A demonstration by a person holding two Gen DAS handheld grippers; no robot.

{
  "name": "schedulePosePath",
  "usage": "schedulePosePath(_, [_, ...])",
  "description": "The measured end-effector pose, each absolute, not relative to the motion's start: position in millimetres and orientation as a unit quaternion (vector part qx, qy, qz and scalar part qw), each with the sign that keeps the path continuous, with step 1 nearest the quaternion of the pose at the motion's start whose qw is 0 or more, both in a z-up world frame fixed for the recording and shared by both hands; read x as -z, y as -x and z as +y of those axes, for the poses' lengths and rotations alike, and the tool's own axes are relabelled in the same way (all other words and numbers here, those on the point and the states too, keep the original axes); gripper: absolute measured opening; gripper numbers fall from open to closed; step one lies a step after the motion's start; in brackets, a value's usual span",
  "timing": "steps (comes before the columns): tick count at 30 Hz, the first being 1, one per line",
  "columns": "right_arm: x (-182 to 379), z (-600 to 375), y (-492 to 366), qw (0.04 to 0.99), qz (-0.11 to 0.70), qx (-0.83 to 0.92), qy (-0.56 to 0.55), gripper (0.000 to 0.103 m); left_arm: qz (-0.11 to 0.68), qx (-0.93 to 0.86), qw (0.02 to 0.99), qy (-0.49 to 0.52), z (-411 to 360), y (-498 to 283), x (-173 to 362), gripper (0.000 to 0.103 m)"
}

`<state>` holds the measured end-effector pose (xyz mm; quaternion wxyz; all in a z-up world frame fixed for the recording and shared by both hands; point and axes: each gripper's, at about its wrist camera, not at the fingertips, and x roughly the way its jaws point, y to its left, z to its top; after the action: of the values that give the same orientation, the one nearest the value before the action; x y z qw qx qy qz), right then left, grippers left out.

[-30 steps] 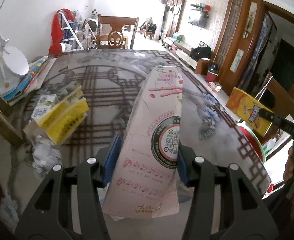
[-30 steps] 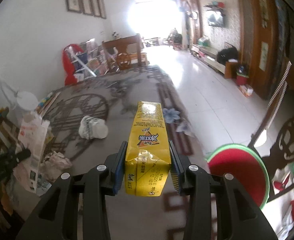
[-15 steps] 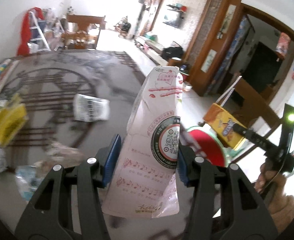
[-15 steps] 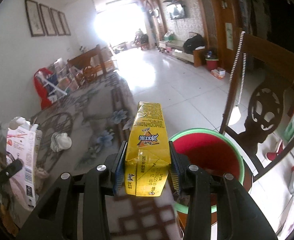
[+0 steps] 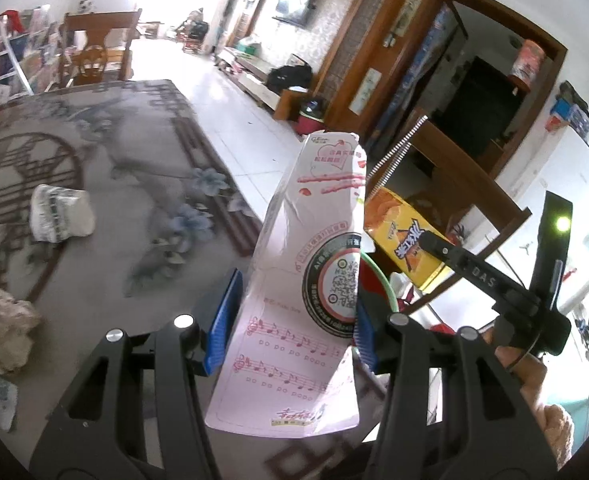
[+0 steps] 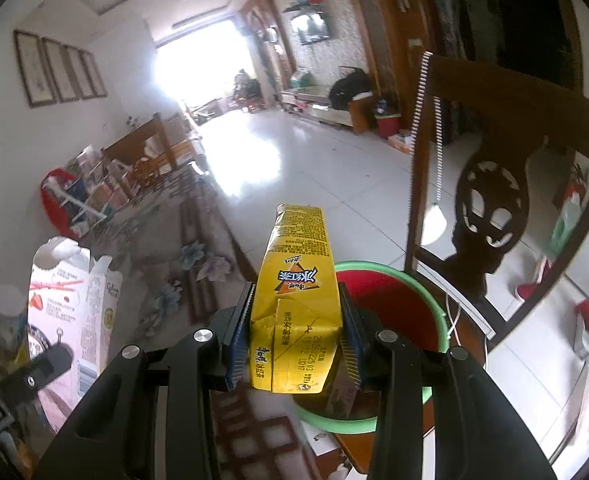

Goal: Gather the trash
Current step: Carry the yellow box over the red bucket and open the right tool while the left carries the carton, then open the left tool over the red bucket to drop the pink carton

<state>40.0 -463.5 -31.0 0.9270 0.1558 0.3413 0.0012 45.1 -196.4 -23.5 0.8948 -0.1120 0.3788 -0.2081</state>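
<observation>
- The pink box (image 5: pixel 314 280) stands upright at centre of the left wrist view, clamped between the blue pads of the left gripper (image 5: pixel 290 320); its jaws are partly closed, pressing on the box's two sides.
- In the right wrist view the same box appears at lower left, its torn top open.
- The yellow carton (image 6: pixel 298 300) fills the centre of the right wrist view, pinched by the right gripper (image 6: pixel 294 336); those jaws are narrow and press on the carton's sides.
- In the left wrist view the carton shows at centre right, just beside the pink box, with a hand (image 5: pixel 534 384) on the right gripper's handle at lower right.
- The bin (image 6: pixel 438 312), red with a green rim, sits just behind and below the carton in the right wrist view; in the left view only a sliver of its rim shows behind the pink box.
- On the patterned worktop (image 5: pixel 114 248), at left of the left view, lie a crumpled white wrapper (image 5: pixel 60 214) and, at the lower left edge, a paper wad (image 5: pixel 2 332).
- A dark wooden chair (image 6: pixel 494 184) stands at right, beyond the bin.
</observation>
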Motion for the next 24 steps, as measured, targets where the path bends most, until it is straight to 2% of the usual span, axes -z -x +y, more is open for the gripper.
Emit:
schedulePosePath(14, [46.3,-495.9,-51.2,0.905,0.369,0.026,-0.211,0.04,0.413,0.245,0.87,0.113,-239.6,-67.0,47.6,0.049])
schedulePosePath(15, [46.9,-495.6,-52.1,0.904,0.371,0.029,-0.212,0.043,0.414,0.244,0.87,0.112,-240.9,-67.0,48.1,0.049])
schedulePosePath(17, [44.4,-496.7,-51.5,0.907,0.361,0.035,-0.214,0.058,0.416,0.244,0.869,0.109,-242.5,-68.7,49.6,0.049])
schedulePosePath(18, [41.2,-497.3,-49.3,0.91,0.35,0.043,-0.216,0.06,0.418,0.244,0.868,0.109,-243.1,-70.1,50.3,0.049])
schedulePosePath(20, [35.5,-499.9,-44.3,0.915,0.331,0.061,-0.221,0.072,0.424,0.249,0.864,0.107,-249.6,-74.0,52.2,0.049])
schedulePosePath(24, [28.2,-513.2,-35.6,0.921,0.293,0.098,-0.237,0.076,0.429,0.258,0.86,0.097,-268.1,-80.7,52.5,0.049])
